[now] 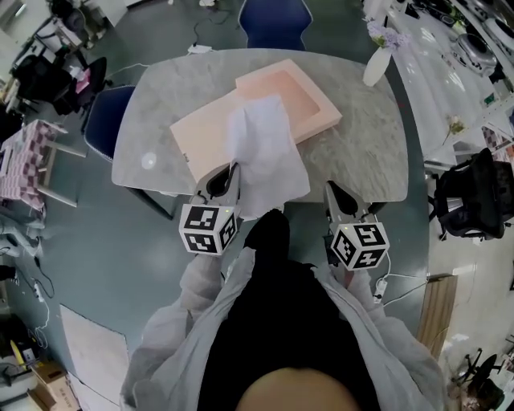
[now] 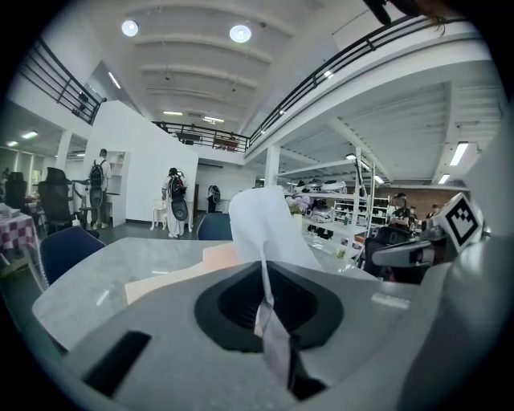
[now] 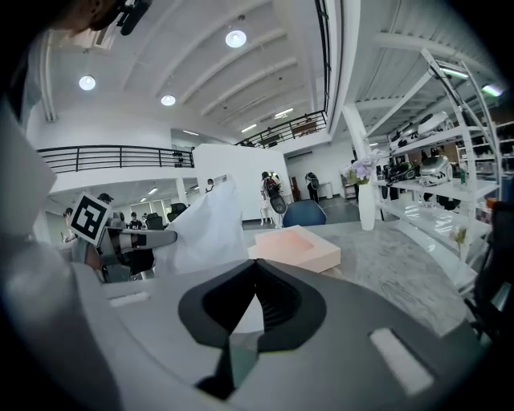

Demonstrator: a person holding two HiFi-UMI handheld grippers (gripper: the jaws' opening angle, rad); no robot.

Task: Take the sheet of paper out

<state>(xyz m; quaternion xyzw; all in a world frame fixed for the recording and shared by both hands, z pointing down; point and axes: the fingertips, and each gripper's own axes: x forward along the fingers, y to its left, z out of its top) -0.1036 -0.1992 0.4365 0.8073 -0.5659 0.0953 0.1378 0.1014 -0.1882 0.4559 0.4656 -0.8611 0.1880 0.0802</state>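
Observation:
A white, crumpled sheet of paper (image 1: 265,152) hangs from the open pink box (image 1: 301,96) down toward the table's near edge. My left gripper (image 1: 233,170) is shut on the sheet's near left corner. In the left gripper view the sheet (image 2: 265,229) rises up out of the pinched jaws of the left gripper (image 2: 263,277). My right gripper (image 1: 333,189) hovers at the table's front edge, just right of the sheet and apart from it. In its own view the right gripper (image 3: 257,269) is shut with nothing held, and the sheet (image 3: 209,229) hangs to its left.
The box's flat pink lid (image 1: 201,132) lies left of it on the grey marble table (image 1: 161,88). A white vase with flowers (image 1: 377,64) stands at the far right corner. Blue chairs (image 1: 273,20) (image 1: 100,120) stand round the table; a black backpack (image 1: 474,197) sits right.

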